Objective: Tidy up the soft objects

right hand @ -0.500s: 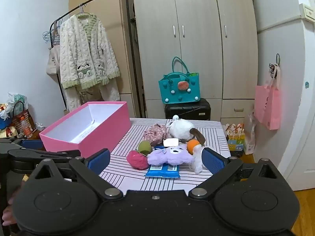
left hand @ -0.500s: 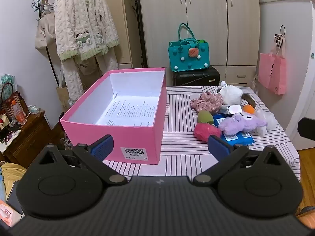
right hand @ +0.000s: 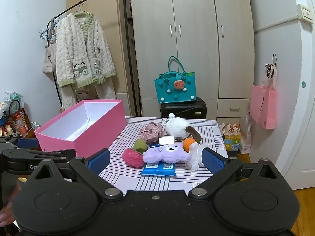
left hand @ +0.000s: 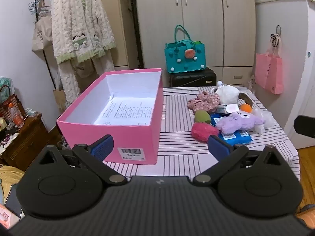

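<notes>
Box's barcode label (left hand: pixel 131 151) — left view only

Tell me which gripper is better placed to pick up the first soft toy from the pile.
Probably the right gripper. Open and empty, it faces the pile, with the purple plush between its fingers in view. The left gripper, also open, faces the pink box; the pile lies off to its right.

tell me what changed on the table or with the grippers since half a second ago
Nothing visibly changed. The left gripper and right gripper are both open and empty as before, short of the table. The pink box holds only its printed sheet, and the purple plush, red plush and the other soft items lie in the same pile.
</notes>
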Available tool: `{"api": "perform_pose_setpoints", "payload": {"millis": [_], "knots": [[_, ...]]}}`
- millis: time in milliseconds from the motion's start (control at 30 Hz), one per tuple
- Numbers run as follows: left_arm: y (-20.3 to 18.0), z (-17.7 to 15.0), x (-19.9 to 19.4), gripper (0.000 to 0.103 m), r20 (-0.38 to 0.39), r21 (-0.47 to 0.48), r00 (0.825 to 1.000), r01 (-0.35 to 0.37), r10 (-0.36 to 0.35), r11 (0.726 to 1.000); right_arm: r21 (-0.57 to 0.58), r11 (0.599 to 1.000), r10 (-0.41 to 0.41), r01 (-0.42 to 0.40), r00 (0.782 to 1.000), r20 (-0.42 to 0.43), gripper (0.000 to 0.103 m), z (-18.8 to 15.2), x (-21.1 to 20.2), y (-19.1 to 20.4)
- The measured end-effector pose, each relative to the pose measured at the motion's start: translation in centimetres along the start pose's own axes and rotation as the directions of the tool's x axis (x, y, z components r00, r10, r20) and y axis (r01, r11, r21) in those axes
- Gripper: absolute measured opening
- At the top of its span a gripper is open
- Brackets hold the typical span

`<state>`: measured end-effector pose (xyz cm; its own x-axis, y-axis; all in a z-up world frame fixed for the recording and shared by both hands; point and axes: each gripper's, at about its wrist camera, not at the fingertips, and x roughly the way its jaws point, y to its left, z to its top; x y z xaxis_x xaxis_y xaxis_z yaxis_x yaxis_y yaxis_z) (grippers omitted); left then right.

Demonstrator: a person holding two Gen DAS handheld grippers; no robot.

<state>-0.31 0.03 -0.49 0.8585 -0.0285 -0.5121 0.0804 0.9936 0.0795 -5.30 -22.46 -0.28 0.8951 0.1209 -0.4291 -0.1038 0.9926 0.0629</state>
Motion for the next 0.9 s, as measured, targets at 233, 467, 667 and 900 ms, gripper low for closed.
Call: {"api": "perform_pose_setpoints", "payload": {"millis": [233,467,667,900], "knots": [[-0.3,-0.2,0.5,0.103,-0.014,0.009,1.000,0.002,-0.002,1.000,-0.004,1.000,-0.005,0.005,1.000,-0.001,0.101,-0.3,0.1,0.1],[-0.1,-0.6,1.4,0.103,-0.044,0.005,0.999,-0.024,0.024,1.000,0.003,1.000,-0.012,0.012,1.000,-0.009,0.101,-0.5,0.3,-0.2],[0.0,-0.8,1.9,0.103,-0.063,0.000,0.998,-0.024,0.024,1.000,0.006,1.000,-0.012,0.012,1.000,-0.018,0.101,-0.6,0.7,-0.4],[0.2,-0.9,2.1,0.103,-0.077,-0.004,0.997,-0.021,0.021,1.000,0.006,1.000,-0.013,0.013,1.000,-0.020,0.101,-0.7,0.9,-0.5]]}}
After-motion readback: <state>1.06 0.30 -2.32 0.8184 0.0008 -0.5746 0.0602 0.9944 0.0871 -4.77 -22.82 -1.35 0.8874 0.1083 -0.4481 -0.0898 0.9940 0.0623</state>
